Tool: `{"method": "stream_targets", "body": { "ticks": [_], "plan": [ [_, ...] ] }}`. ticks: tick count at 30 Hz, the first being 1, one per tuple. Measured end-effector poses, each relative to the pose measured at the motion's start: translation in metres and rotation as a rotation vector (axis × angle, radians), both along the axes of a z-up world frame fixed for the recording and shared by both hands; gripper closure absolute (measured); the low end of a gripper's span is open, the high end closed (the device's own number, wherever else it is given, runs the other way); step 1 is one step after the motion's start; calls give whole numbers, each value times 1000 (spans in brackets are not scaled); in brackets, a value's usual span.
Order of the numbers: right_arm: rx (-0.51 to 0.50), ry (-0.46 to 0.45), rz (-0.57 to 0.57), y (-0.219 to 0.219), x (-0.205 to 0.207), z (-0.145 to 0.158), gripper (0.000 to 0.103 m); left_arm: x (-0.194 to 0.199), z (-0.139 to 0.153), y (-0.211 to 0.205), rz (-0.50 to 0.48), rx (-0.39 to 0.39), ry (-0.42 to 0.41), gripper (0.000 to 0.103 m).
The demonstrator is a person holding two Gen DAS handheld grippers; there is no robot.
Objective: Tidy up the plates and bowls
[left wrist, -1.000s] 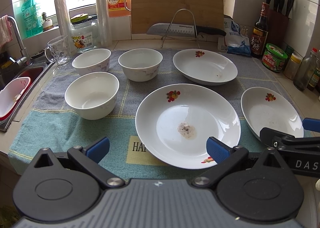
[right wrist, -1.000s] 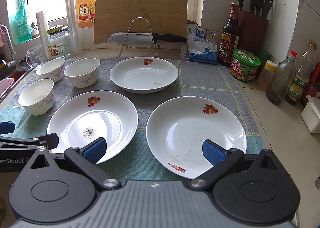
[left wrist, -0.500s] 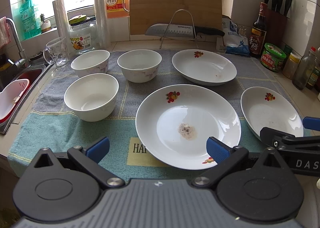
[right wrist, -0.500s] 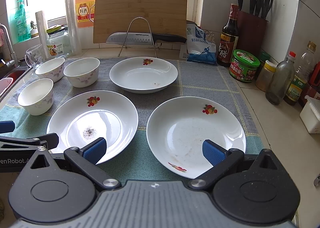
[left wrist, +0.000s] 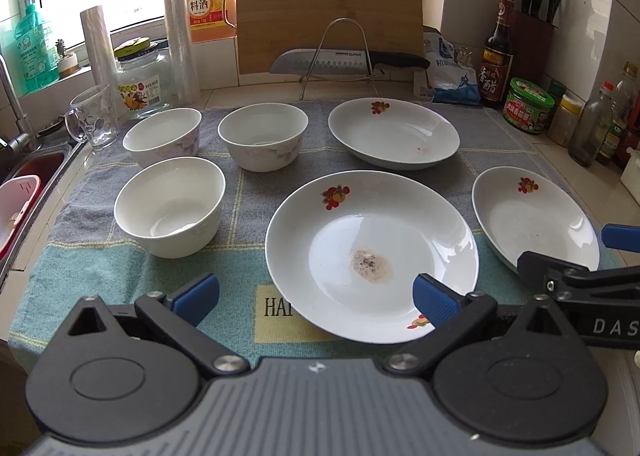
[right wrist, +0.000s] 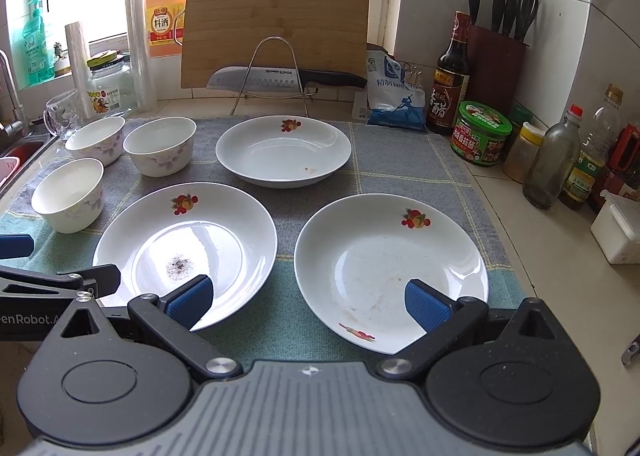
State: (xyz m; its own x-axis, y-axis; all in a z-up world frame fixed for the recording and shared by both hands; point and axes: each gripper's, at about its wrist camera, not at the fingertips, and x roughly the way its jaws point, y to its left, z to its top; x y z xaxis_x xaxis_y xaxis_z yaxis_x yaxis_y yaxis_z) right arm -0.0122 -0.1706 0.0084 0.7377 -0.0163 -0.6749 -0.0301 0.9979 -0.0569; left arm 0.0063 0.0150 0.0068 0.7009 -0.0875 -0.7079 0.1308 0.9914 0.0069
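Observation:
Three white plates with a fruit print lie on a towel: a near one with a dark stain point(left wrist: 372, 252) point(right wrist: 184, 248), a right one point(left wrist: 532, 216) point(right wrist: 388, 268) and a far one point(left wrist: 394, 132) point(right wrist: 284, 150). Three white bowls stand at the left: a near one point(left wrist: 170, 212) point(right wrist: 68, 194) and two behind point(left wrist: 162, 136) point(left wrist: 264, 140) point(right wrist: 160, 144). My left gripper point(left wrist: 314, 296) hangs open over the stained plate's near rim. Over the right plate's near edge my right gripper point(right wrist: 306, 300) is open too. Neither holds anything.
A knife on a wire rack point(left wrist: 332, 60) and a wooden cutting board point(left wrist: 328, 8) stand at the back. Bottles and jars point(right wrist: 552, 164) line the right wall, with a knife block point(right wrist: 496, 56). A sink point(left wrist: 24, 192) with a pink basket is at the left. A glass mug point(left wrist: 94, 120) stands nearby.
Both views have shifted only slightly; the left gripper drifted a little. The plates and bowls have not moved and both grippers stay open.

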Motion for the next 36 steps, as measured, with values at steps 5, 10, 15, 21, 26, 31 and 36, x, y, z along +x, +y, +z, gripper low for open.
{"method": "stream_targets", "body": {
  "ticks": [5, 10, 15, 21, 26, 31, 36],
  "plan": [
    [-30, -7, -28, 3, -3, -1, 0, 3, 2, 8, -87, -36, 9, 1],
    [-56, -22, -73, 3, -9, -1, 0, 8, -2, 12, -142, -56, 22, 1],
    [-69, -23, -106, -5, -18, -3, 0, 14, -1, 14, -173, -86, 5, 1],
    [-71, 19, -150, -29, -19, -20, 0, 20, -3, 13, -204, -161, 9, 1],
    [-24, 74, -151, -53, -12, -48, 0, 25, -2, 4, -221, -194, 12, 1],
    [23, 121, -121, -71, 3, -70, 0, 33, 2, -7, -216, -218, 10, 1],
    [46, 143, -62, -85, 21, -79, 0, 46, 4, -24, -212, -218, 21, 1]
  ]
}}
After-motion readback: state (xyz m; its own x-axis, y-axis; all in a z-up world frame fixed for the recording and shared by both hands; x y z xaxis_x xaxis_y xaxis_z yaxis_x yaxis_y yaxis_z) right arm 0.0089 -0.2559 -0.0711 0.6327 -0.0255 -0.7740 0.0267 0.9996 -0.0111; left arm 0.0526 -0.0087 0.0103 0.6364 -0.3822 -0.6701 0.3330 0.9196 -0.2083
